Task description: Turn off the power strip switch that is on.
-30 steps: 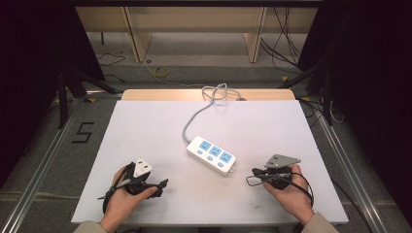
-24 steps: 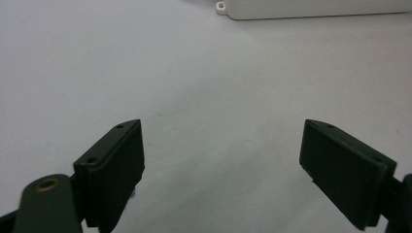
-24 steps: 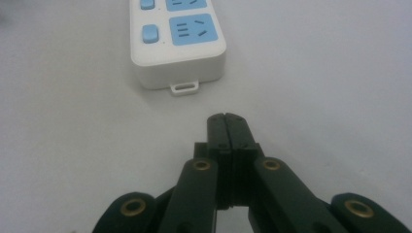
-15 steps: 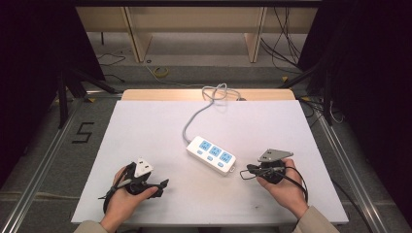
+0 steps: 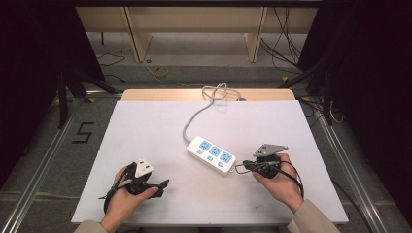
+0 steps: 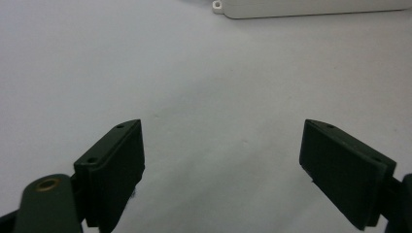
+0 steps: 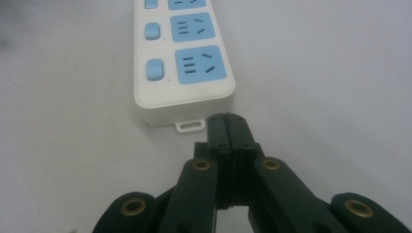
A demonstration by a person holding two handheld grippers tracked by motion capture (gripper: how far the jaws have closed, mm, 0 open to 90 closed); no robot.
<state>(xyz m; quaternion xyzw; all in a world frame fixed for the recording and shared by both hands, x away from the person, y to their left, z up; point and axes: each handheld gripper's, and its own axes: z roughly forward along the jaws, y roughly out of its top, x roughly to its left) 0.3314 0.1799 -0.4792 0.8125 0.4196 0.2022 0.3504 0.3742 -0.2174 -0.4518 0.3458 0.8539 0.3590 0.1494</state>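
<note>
Now the closed right gripper nears the power strip's end.

Left gripper [image 5: 163, 184], jaws wide and empty, rests near the table [image 5: 145, 126] front. Power strip [image 5: 211, 155] lies mid-table, long axis slanting from far-left, cord end, to near-right. Right gripper [image 5: 238, 168], jaws together on nothing, should probably approach low and straight.

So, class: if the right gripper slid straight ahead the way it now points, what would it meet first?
Most likely the near end of the white plastic power strip with blue sockets. The shut right gripper points at it, tips just short; any contact is unclear.
</note>
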